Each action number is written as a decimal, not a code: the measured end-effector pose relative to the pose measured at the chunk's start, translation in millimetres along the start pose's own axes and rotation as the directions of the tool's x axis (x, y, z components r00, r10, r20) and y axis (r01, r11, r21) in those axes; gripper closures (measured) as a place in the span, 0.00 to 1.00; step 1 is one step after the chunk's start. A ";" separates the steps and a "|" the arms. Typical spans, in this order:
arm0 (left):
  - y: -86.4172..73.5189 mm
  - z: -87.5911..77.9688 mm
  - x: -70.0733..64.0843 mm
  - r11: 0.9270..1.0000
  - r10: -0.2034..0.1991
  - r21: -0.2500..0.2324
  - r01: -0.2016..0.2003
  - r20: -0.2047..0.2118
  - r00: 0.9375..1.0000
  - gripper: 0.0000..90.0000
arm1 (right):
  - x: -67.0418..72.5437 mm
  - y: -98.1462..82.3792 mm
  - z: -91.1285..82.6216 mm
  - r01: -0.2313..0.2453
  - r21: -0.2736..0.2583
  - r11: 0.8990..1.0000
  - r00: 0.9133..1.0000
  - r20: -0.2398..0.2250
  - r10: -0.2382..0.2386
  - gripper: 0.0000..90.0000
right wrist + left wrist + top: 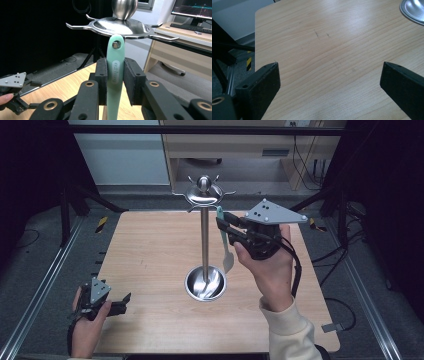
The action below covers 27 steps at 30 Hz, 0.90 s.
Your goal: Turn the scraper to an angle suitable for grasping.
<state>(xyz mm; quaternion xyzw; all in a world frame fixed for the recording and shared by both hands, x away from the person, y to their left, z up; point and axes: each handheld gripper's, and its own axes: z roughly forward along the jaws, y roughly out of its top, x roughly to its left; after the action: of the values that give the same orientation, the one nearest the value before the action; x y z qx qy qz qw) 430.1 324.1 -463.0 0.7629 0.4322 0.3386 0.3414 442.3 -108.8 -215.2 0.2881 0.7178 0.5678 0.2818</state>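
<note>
A steel utensil stand point(204, 240) rises from a round base point(205, 284) at the table's middle, with a hooked disc point(117, 25) on top. My right gripper point(220, 222) is shut on the mint-green handle of a spatula point(223, 237), which hangs upright just right of the pole. In the right gripper view, the pads point(102, 75) press both sides of the handle point(115, 72). The handle's top hole sits at a hook's end under the disc, and the hook's tip shows through the hole. My left gripper point(125, 302) rests at the front left, open with nothing between its fingers point(259, 85).
The wooden table point(150, 250) has bare board to the left of the stand point(329, 50). The stand's base rim point(412, 10) lies ahead and right of the left gripper. Black frame bars and cables surround the table; a desk with a monitor point(192, 10) stands behind.
</note>
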 end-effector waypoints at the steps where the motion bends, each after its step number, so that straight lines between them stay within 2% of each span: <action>1: 0.0 0.0 0.0 1.000 0.001 0.000 -0.001 0.001 1.000 0.03 | -0.2 -0.4 0.1 -0.004 -0.003 1.000 1.000 -0.003 0.004 0.82; 13: 0.1 -0.4 1.4 1.000 0.000 -0.001 0.000 -0.004 1.000 0.03 | -2.0 -2.6 0.4 -0.012 -0.016 1.000 1.000 -0.017 0.012 0.80; 18: 0.1 -0.2 2.9 1.000 -0.002 -0.001 0.002 -0.007 1.000 0.03 | -1.2 -2.6 -5.9 -0.004 -0.004 1.000 1.000 0.002 0.004 0.63; 22: 0.0 -0.1 3.5 1.000 -0.003 -0.002 0.003 -0.010 1.000 0.03 | -5.1 -2.2 -15.0 -0.012 -0.005 1.000 0.998 0.067 0.012 0.49; 25: 0.0 -0.2 3.4 1.000 -0.004 -0.002 0.004 -0.012 1.000 0.03 | -11.1 -4.2 -19.5 -0.011 0.010 1.000 0.993 0.119 0.010 0.36; 27: -0.1 -0.3 3.0 1.000 -0.003 0.000 0.003 -0.011 1.000 0.03 | -17.0 -7.6 -19.7 -0.025 0.038 0.999 0.989 0.145 0.019 0.31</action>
<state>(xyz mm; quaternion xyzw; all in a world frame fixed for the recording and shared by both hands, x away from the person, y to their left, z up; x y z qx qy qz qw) 431.0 326.9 -462.3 0.7603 0.4353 0.3424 0.3394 438.7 -135.6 -217.5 0.3422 0.7033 0.5340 0.3211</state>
